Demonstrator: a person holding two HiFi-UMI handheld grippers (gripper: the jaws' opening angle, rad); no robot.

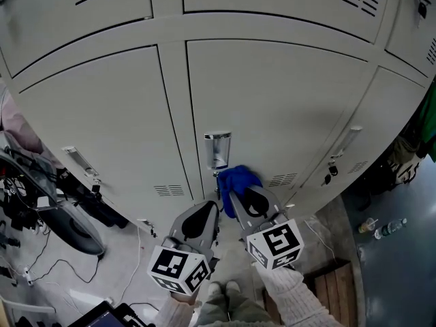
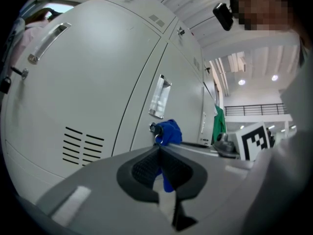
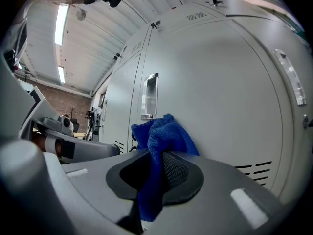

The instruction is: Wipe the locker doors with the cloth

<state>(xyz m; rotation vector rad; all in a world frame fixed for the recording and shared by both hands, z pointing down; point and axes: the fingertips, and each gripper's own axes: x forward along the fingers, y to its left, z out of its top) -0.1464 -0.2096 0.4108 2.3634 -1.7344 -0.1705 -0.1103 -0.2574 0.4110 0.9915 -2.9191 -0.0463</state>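
The right tool clamps a fluffy blue terry cloth, its bunched end pointing at the smooth grey metal locker door below the recessed handle; the left tool is closed, empty.

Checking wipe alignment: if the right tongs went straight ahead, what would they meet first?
The blue cloth clamped in the right tongs would press against the grey locker door, just below its recessed handle. The gap looks tiny, though depth is unclear.
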